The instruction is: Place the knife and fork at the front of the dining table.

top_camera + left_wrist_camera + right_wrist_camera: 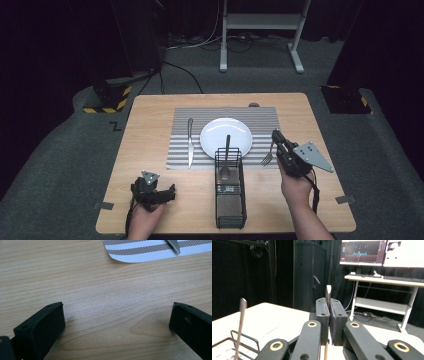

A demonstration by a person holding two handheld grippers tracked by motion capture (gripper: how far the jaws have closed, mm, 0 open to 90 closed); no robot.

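Observation:
A metal fork [267, 158] hangs tines down over the right side of the striped placemat [260, 120]. My right gripper [276, 136] is shut on its handle. In the right gripper view the handle's end [328, 292] sticks up between the closed jaws of the right gripper [329, 303]. A white plate [212, 137] lies mid-mat with a knife [190, 142] to its left. A spoon [227, 155] stands in a black wire caddy [230, 202]. My left gripper [167, 192] hovers open over bare wood at the near left, its jaws [117, 312] wide apart and empty.
The mat's corner [140, 252] and the knife's end [173, 246] lie just beyond the left gripper. The spoon handle [242, 315] and caddy rim [244, 336] stand left of the right gripper. A desk with monitors [382, 252] is beyond the table.

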